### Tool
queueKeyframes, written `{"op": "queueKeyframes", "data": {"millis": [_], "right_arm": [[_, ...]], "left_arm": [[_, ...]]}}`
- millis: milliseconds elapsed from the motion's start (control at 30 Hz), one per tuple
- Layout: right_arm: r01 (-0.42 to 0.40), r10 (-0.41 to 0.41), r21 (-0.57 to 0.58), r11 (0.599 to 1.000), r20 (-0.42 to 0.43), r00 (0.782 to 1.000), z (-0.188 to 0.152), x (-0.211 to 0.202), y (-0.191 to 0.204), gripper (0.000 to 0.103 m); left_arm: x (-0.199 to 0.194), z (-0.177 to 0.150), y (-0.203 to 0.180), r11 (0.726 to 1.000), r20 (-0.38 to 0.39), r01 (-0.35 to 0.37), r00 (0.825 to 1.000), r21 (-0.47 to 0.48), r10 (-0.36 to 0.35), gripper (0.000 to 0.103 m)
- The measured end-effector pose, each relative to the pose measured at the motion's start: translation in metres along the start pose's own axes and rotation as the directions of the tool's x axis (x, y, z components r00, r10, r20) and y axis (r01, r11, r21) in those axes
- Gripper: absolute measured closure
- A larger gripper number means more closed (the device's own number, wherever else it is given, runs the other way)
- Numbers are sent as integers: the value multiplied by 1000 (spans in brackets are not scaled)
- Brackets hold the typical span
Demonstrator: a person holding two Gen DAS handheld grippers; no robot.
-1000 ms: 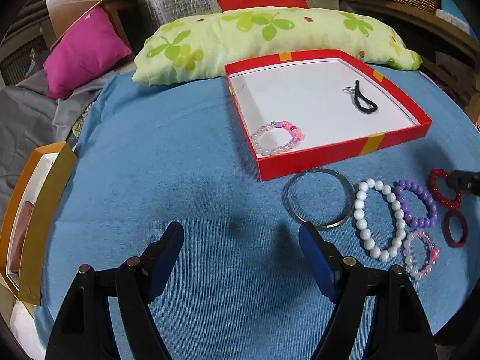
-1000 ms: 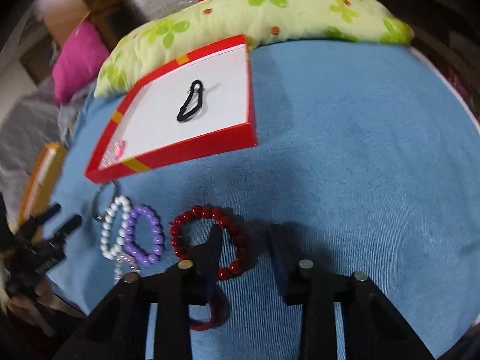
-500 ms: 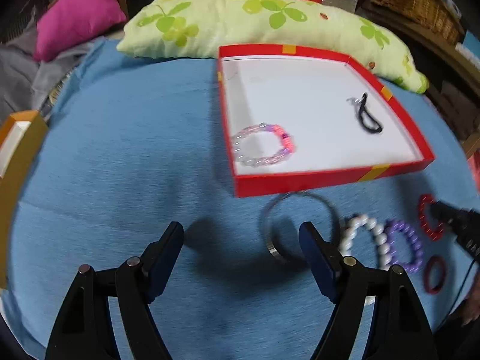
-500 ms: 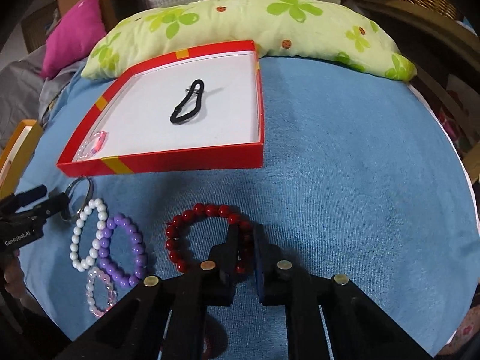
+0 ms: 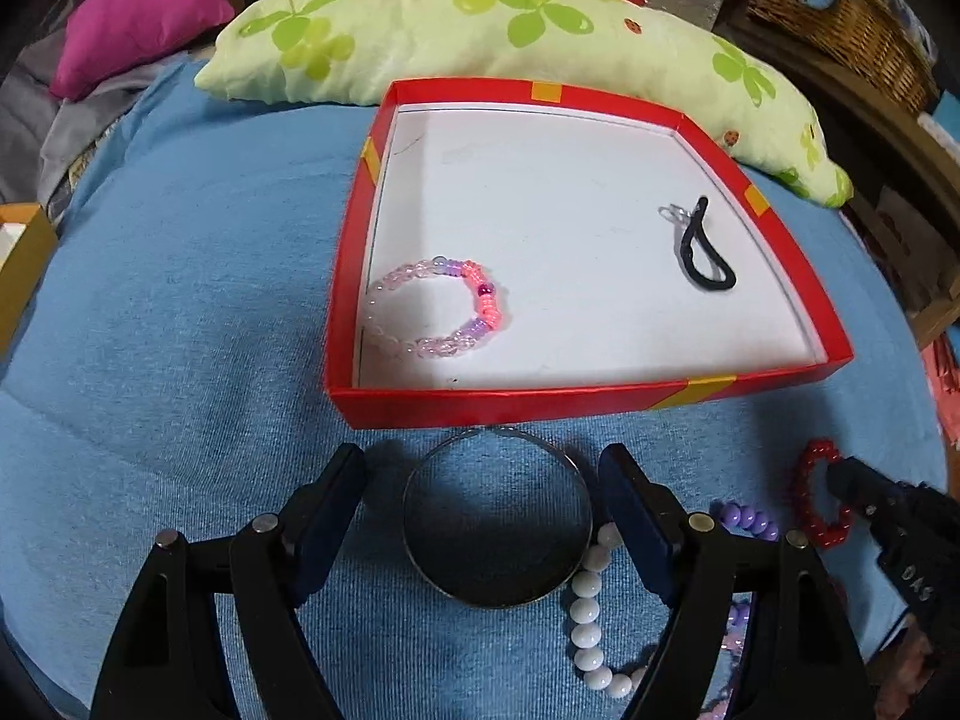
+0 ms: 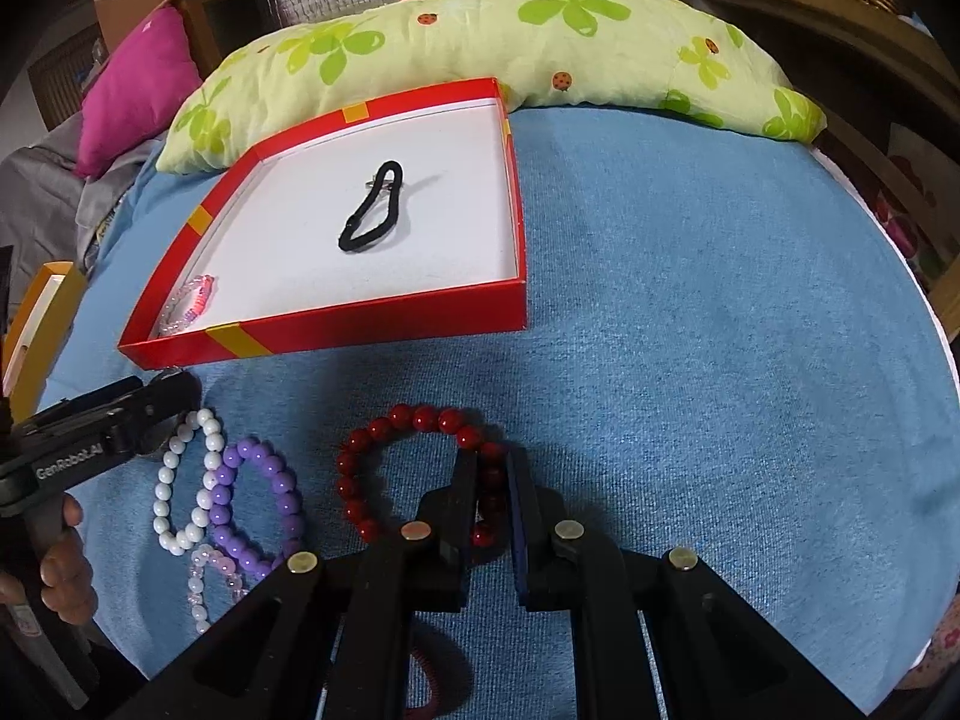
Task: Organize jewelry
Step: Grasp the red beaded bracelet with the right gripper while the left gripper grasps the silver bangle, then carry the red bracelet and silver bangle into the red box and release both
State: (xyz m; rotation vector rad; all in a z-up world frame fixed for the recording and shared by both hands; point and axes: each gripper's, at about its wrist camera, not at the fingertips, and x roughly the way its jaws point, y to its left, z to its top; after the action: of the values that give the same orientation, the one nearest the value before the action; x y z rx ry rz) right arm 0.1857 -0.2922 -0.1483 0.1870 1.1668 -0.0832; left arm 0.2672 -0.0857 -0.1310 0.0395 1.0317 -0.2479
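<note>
only rightward: red bracelet [image 6: 414, 474] pinched

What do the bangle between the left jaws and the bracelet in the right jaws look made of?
The bangle looks like polished metal: thin, rigid, silvery with bright rim glints. The red bead bracelet looks like glossy beads, glass or plastic, each with a highlight; which one cannot be told.
</note>
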Motion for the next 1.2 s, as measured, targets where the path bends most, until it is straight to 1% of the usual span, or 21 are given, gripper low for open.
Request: {"op": "queueKeyframes", "data": {"millis": [133, 167, 200, 233, 267, 333, 533, 667, 800, 867, 933, 1033, 1100, 1200], "right_arm": [[-5, 5, 4, 1000, -1, 1000, 0, 0, -1, 92], [-6, 6, 5, 1000, -2, 1000, 0, 0, -1, 92], [-6, 6, 6, 1000, -2, 1000, 0, 0, -1, 92], [-8, 8, 8, 1000, -2, 1000, 0, -1, -1, 92], [-12, 12, 11, 1000, -2, 1000, 0, -1, -1, 92], [-30, 30, 12, 999, -1, 1000, 1, -2, 0, 92], [-104, 104, 0, 995, 9, 995, -1, -9, 10, 92], [-174, 173, 8, 985, 58, 983, 2, -23, 10, 92], [-243, 241, 10, 970, 101, 965, 4, -36, 10, 92], [-282, 279, 13, 959, 127, 952, 5, -44, 11, 92], [-322, 317, 5, 947, 175, 932, 7, -55, 12, 92], [-355, 348, -17, 935, 248, 904, 13, -72, 15, 92], [-383, 373, -23, 924, 287, 882, 18, -80, 19, 92], [-411, 395, -19, 911, 321, 861, 27, -83, 22, 92]], "left_arm": [[0, -3, 1, 1000, 16, 1, 1000, 16, -1, 23], [-1, -3, 2, 1000, 20, 1, 1000, 23, -1, 24], [-1, -4, 3, 1000, 26, -7, 1000, 30, 6, 31], [-3, -4, 4, 999, 34, -12, 999, 37, 11, 40], [-3, -5, 5, 999, 37, -8, 999, 40, 6, 41], [-5, -5, 10, 999, 33, 18, 999, 34, -19, 42], [-13, -11, 19, 999, 34, 13, 999, 48, -15, 42], [-28, -18, 31, 999, 44, 17, 999, 43, -19, 42], [-49, -24, 39, 998, 85, 0, 996, 65, -6, 42], [-64, -26, 39, 996, 124, -8, 992, 85, -2, 42], [-76, -26, 39, 995, 161, -11, 987, 101, -5, 42], [-95, -20, 35, 992, 240, -20, 971, 124, -10, 42], [-101, -13, 32, 991, 274, -14, 962, 133, -23, 42], [-101, 2, 22, 988, 313, -1, 949, 156, -48, 42]]}}
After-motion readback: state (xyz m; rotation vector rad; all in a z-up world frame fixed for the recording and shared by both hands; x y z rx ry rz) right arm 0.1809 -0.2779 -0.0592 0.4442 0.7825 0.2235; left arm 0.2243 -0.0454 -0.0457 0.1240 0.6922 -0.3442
